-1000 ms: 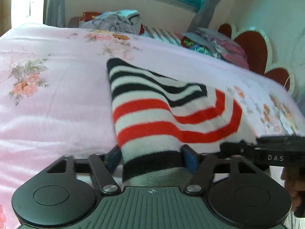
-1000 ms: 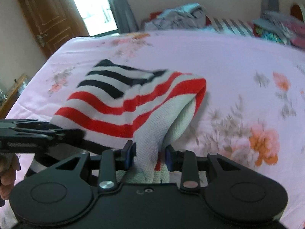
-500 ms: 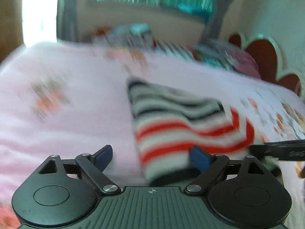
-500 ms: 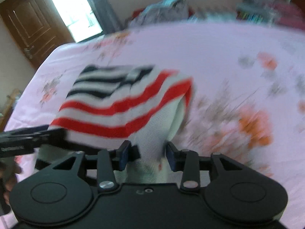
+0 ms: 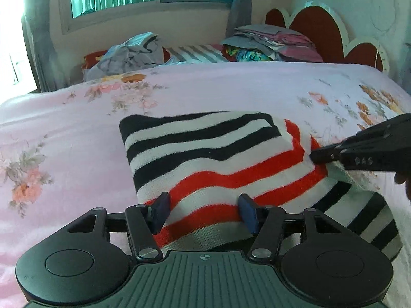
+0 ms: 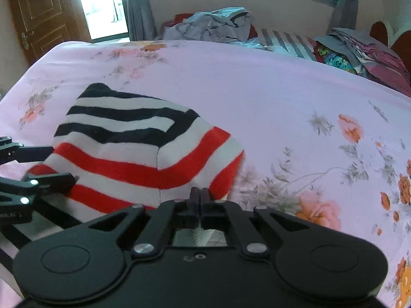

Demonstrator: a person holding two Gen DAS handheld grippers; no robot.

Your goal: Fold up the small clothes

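Note:
A small knitted garment [image 5: 213, 159] with black, white and red stripes lies folded over on the pink floral bedspread [image 5: 64, 133]; it also shows in the right wrist view [image 6: 133, 151]. My left gripper [image 5: 204, 211] is open, its blue pads on either side of the garment's near edge without pinching it. My right gripper [image 6: 199, 200] is shut with nothing between its fingers, at the garment's right edge. It enters the left wrist view from the right [image 5: 359, 151]. The left gripper's fingers [image 6: 38, 179] show at the left of the right wrist view.
Piles of crumpled and folded clothes [image 5: 269, 43] lie along the far side of the bed, below a window. A red scalloped headboard [image 5: 321, 25] stands at the far right. A wooden door [image 6: 38, 12] is at the far left in the right wrist view.
Both grippers have let go of the garment. The left one opened and the right one closed empty. The garment has dropped onto the bed in a fold.

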